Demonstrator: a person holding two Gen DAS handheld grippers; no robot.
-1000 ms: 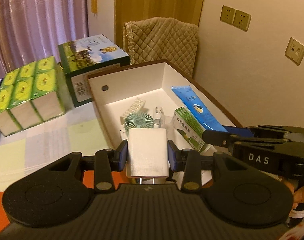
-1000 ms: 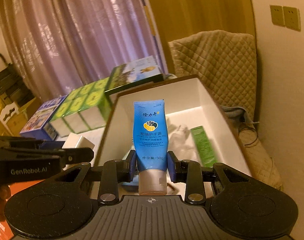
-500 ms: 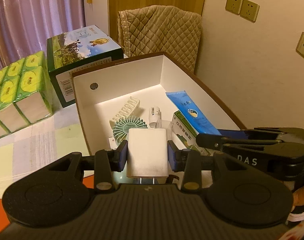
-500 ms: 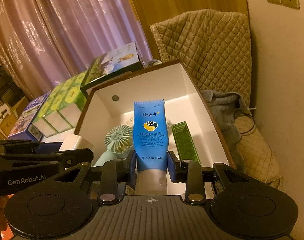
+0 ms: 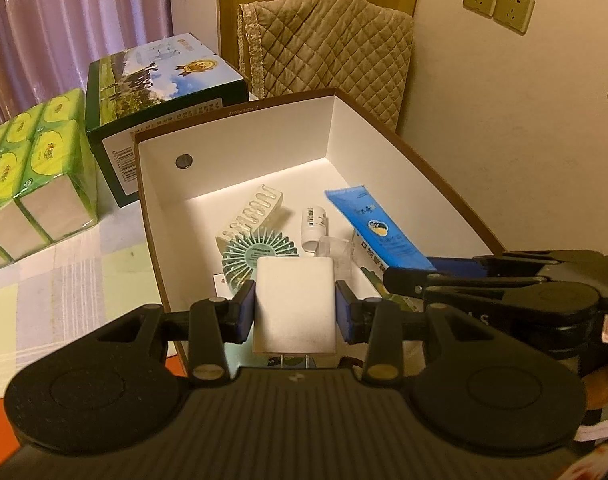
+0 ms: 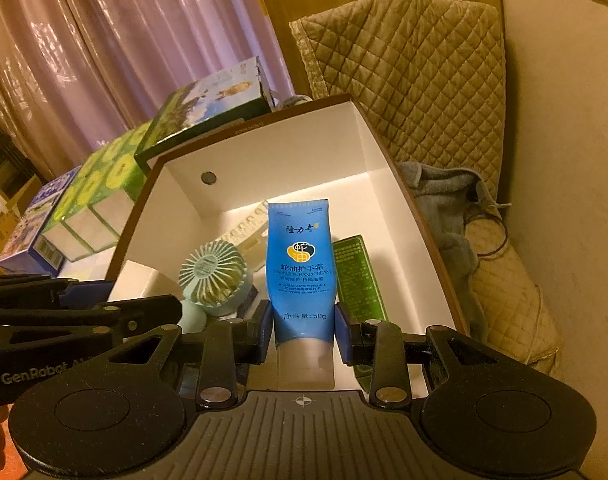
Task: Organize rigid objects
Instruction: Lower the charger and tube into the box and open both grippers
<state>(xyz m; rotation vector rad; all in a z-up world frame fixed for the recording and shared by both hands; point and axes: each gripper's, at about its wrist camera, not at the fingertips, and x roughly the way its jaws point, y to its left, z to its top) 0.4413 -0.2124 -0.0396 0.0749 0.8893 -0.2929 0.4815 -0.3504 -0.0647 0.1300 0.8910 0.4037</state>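
Now the right hand-held gripper [image 6: 303, 330] squeezes the blue cream tube [image 6: 299, 264], long way pointing ahead, right over the white box [image 6: 263, 152]. Beside it, the left hand-held gripper [image 5: 295, 312] pinches a white charger block [image 5: 293, 304], also above the box.

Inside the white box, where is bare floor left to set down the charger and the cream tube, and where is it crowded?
Free: the box floor at the back, between the far wall and the cream-coloured tray, and the back right corner beyond the green carton. Crowded: the near half, around the mint fan and small white bottle.
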